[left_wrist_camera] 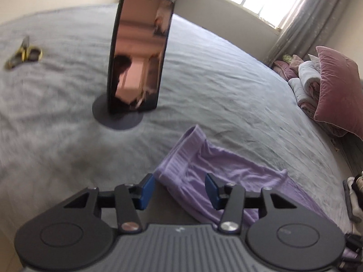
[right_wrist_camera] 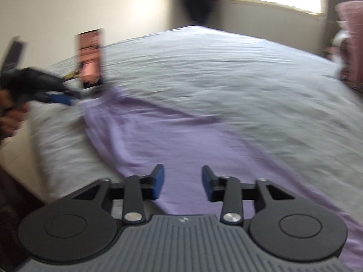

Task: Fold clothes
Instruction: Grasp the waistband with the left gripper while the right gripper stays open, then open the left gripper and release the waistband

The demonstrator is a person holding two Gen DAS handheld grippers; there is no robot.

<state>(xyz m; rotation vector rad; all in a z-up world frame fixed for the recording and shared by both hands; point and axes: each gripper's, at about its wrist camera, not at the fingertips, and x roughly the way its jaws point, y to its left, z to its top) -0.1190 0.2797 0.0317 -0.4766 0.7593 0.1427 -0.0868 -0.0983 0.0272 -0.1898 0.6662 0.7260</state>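
Hovering over the lilac garment [left_wrist_camera: 226, 165] on the grey bed [left_wrist_camera: 68, 136], left gripper [left_wrist_camera: 179, 191] and right gripper [right_wrist_camera: 182, 183] both have fingers apart, empty; phone [left_wrist_camera: 139, 52] upper centre.

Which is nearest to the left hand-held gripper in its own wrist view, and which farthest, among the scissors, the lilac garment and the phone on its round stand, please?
From the left hand-held gripper:
1. Lilac garment, directly between and beyond the open fingers.
2. Phone on its round stand, ahead and slightly left, mid-bed.
3. Scissors, far left across the bed.
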